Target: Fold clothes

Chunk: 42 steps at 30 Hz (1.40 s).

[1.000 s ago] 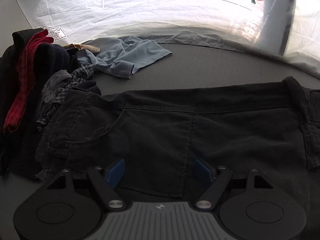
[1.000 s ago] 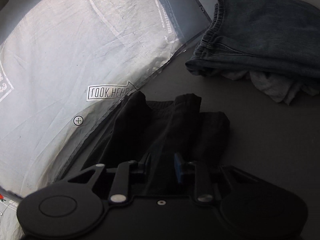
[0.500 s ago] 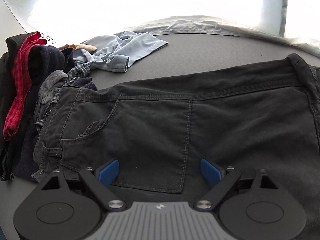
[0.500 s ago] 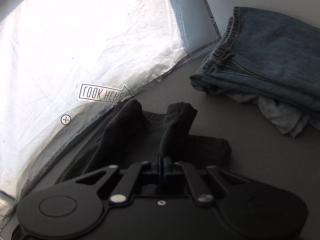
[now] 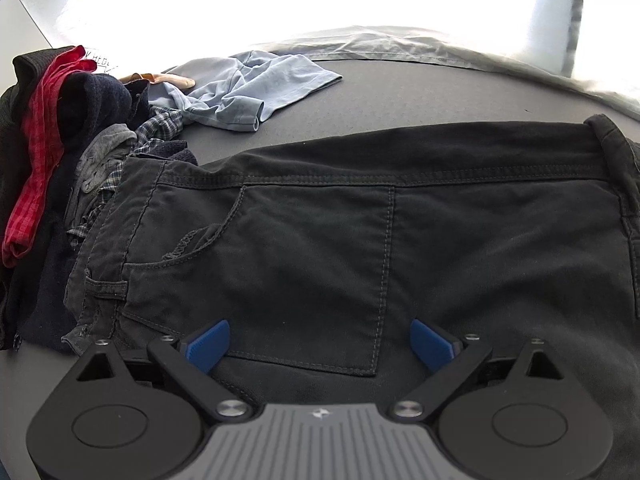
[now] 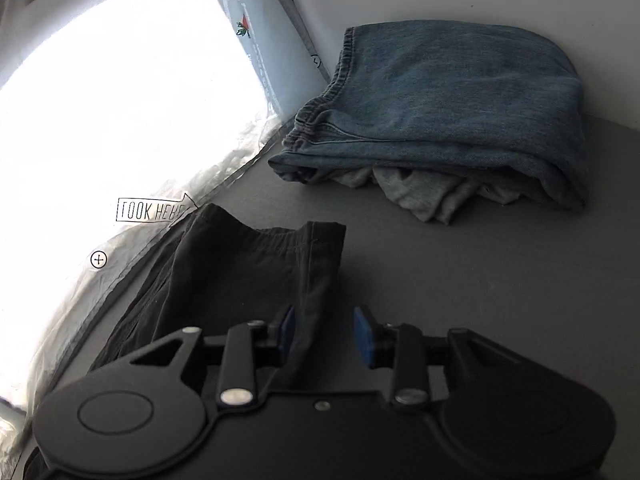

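Black trousers (image 5: 320, 240) lie flat on the grey table (image 5: 400, 92), back pocket up. My left gripper (image 5: 320, 340) hovers low over that pocket, its jaws wide and still opening, blue pads clear of the cloth on both sides. In the right wrist view the trousers' leg end (image 6: 240, 280) lies along the white sheet's edge. My right gripper (image 6: 324, 336) sits at the hem's right edge with its jaws opening. A fold of black cloth stands between the pads next to the left one, and a gap shows on the right.
A heap of unfolded clothes (image 5: 48, 140), red, navy and checked, is piled at the left, with a light blue shirt (image 5: 248, 88) behind it. Folded blue jeans (image 6: 440, 112) rest on a grey garment (image 6: 420, 192) at the far right. A bright white sheet (image 6: 100, 120) borders the table.
The left jaws have spread wider over the pocket. The right jaws pinched shut on the hem half a second ago, moved sideways and have parted again; the hem now lies flatter.
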{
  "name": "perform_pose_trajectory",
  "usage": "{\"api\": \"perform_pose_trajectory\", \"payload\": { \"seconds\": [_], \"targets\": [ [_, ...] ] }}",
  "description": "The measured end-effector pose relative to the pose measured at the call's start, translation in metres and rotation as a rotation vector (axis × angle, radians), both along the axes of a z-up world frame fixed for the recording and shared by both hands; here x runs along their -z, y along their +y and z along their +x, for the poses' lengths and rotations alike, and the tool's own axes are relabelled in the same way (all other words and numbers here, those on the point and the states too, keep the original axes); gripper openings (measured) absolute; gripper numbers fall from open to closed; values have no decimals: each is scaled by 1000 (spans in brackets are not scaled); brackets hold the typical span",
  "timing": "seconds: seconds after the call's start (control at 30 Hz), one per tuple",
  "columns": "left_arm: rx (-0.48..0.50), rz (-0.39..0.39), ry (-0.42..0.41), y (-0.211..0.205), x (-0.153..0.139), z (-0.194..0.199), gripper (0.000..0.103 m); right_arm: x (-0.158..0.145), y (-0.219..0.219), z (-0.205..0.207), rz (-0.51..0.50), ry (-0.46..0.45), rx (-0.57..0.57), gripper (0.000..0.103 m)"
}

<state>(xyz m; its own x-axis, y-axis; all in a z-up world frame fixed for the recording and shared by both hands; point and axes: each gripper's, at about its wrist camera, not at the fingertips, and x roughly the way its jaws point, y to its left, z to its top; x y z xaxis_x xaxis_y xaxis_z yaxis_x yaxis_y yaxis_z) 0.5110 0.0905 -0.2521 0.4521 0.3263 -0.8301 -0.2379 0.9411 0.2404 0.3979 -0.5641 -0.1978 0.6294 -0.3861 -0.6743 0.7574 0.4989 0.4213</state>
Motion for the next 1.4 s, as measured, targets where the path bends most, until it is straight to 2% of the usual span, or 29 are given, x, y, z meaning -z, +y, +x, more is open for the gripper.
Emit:
{"api": "perform_pose_trajectory", "payload": {
  "seconds": [0.1, 0.23, 0.3, 0.4, 0.47, 0.57, 0.73, 0.83, 0.9, 1.0, 1.1, 1.17, 1.27, 1.4],
  "targets": [
    [24, -3, -13, -2, -5, -11, 97, 12, 14, -26, 162, -81, 11, 35],
    [83, 4, -47, -3, -16, -32, 97, 38, 52, -51, 395, -167, 6, 36],
    [88, -29, -62, 3, -22, -42, 97, 50, 78, -61, 530, -246, 0, 41],
    [86, -125, -71, 22, -28, -50, 97, 72, 118, -72, 753, -368, -8, 49],
    [92, -168, -74, 31, -30, -53, 97, 84, 148, -74, 872, -407, -32, 53],
    [147, -168, -82, 37, -35, -56, 97, 86, 191, -66, 882, -361, -131, 59],
    [330, -142, -77, 48, -40, -61, 97, 73, 265, -30, 792, -243, -344, 62],
    [398, -120, -66, 58, -39, -64, 97, 57, 298, -3, 774, -244, -418, 62],
    [417, -116, -60, 68, -37, -65, 97, 40, 312, 15, 710, -235, -437, 62],
    [411, -120, -64, 84, -32, -64, 97, 20, 317, 44, 684, -252, -450, 62],
    [379, -159, -69, 99, -27, -57, 98, 14, 318, 64, 737, -329, -429, 63],
    [321, -209, -68, 110, -23, -52, 101, 18, 320, 71, 770, -354, -398, 66],
    [245, -259, -74, 121, -19, -46, 101, 30, 329, 74, 775, -302, -398, 65],
    [206, -265, -84, 125, -20, -43, 101, 48, 349, 67, 826, -225, -454, 65]
  ]
}}
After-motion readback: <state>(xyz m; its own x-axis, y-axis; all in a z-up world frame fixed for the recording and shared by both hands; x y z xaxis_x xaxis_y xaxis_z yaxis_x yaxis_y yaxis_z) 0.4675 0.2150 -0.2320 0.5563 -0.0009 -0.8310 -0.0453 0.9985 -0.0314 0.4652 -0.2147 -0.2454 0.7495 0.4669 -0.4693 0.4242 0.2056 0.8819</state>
